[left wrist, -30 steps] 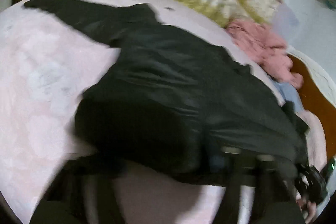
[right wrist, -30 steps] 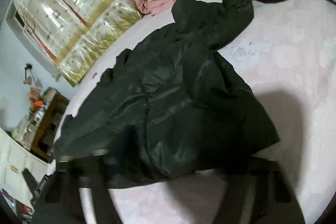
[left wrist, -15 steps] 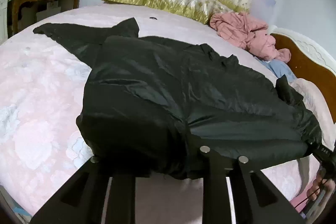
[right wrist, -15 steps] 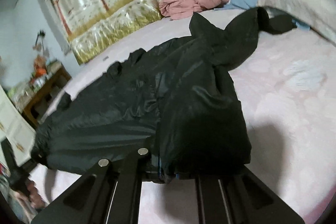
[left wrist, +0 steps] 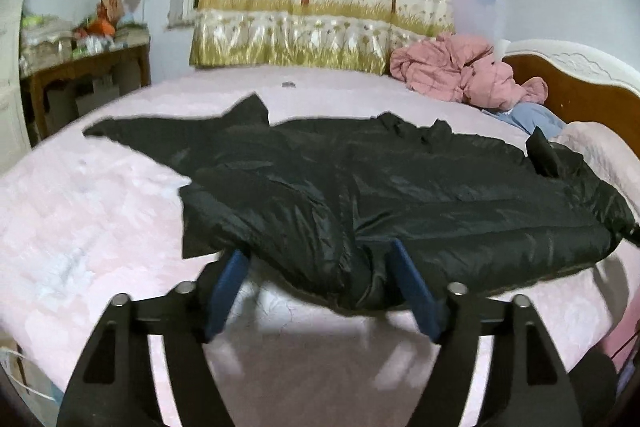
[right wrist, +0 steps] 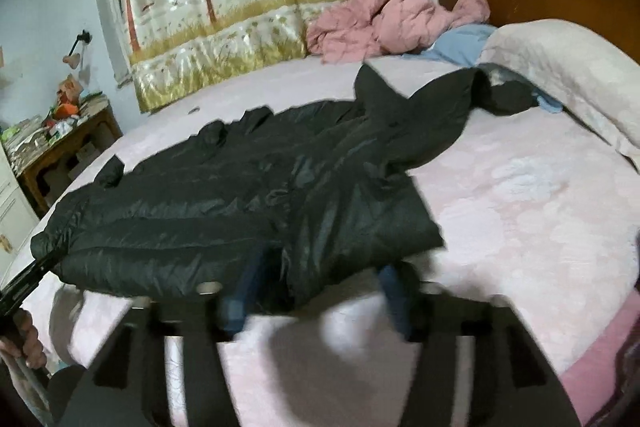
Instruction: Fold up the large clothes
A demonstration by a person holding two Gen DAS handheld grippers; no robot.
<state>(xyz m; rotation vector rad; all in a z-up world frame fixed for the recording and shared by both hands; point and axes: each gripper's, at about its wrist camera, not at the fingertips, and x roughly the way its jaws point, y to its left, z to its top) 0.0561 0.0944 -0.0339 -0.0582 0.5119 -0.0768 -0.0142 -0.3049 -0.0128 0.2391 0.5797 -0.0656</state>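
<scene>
A large black puffer jacket (left wrist: pixel 400 187) lies spread across the pink bed (left wrist: pixel 80 227), with one sleeve stretched to the far left and the other towards the pillow (right wrist: pixel 560 75). My left gripper (left wrist: pixel 320 267) is at the jacket's near hem. Its jaws are opening, and the blue pads (left wrist: pixel 226 283) stand wide apart with the hem lying loose between them. In the right wrist view, which is blurred, my right gripper (right wrist: pixel 318 291) is at the jacket's (right wrist: pixel 240 203) near hem further along. Its jaws are opening too, and the hem sags between the pads without being pressed.
A crumpled pink quilted garment (left wrist: pixel 452 71) and a blue cloth (left wrist: pixel 528 117) lie at the far right by the wooden headboard (left wrist: pixel 580 95). A tree-print curtain (left wrist: pixel 320 7) hangs behind the bed. A cluttered wooden desk (left wrist: pixel 80 67) stands at the left. A hand (right wrist: pixel 28 343) shows at the left edge.
Both grippers were shut on the jacket's hem and have let go, with their jaws now wide. The jacket has settled flat on the bed, and both views have rolled level.
</scene>
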